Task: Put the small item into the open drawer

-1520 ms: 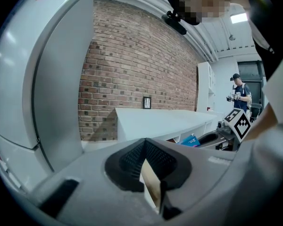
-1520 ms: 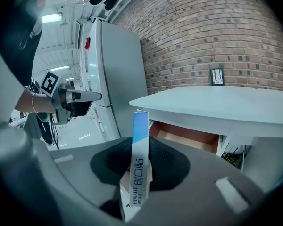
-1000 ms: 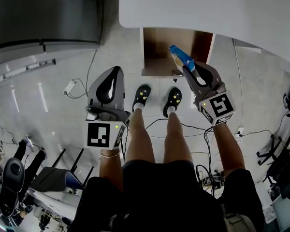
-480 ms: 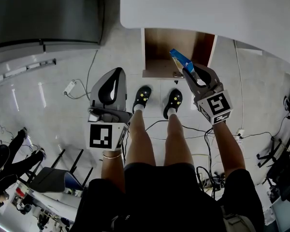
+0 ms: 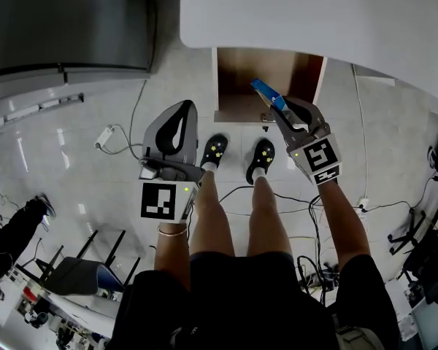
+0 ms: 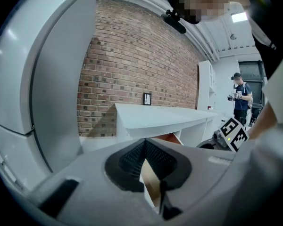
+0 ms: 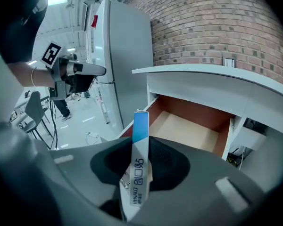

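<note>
Pinches the slim blue box (image 5: 266,93) in the right gripper's (image 5: 283,110) fingers, over the open drawer's (image 5: 237,113) front edge, upper centre; roomy wooden interior beyond. Holds the left gripper's (image 5: 178,114) fingers pressed together, centre left.

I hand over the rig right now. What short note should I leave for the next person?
Left gripper: shut, empty, held aside.
Right gripper: shut on the slim blue-and-white box, at the front of the open drawer.
The drawer is under the white desk; the box is not inside yet.
Done: box picked up.
Left to do: carry it over the drawer floor, then open the jaws.
</note>
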`<state>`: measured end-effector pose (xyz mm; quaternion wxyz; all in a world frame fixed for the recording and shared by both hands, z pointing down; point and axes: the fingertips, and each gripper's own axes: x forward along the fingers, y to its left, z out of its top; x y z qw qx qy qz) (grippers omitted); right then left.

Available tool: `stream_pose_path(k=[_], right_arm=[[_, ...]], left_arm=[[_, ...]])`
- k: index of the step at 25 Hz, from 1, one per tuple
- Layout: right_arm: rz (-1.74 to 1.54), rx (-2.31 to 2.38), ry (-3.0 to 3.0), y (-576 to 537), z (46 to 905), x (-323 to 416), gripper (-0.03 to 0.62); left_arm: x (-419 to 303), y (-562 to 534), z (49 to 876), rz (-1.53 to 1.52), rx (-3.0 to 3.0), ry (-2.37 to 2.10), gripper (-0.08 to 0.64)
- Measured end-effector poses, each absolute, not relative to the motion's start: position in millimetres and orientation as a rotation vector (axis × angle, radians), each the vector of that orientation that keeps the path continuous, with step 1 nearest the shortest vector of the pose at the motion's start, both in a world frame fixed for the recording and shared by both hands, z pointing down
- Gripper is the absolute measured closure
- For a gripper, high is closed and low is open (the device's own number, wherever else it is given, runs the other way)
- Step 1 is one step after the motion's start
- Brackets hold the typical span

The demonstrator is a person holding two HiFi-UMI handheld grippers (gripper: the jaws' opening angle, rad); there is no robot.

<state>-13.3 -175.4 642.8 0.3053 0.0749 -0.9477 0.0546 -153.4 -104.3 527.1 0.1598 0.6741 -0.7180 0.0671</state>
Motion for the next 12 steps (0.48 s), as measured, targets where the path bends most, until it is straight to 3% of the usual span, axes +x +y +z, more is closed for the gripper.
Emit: stream_pose_path(k=[12], right_arm=[[-0.010, 0.073, -2.424, -170, 671, -22, 0.495]], left_arm=[[-152, -129, 543, 0.175, 1.953, -2.015, 0.563]])
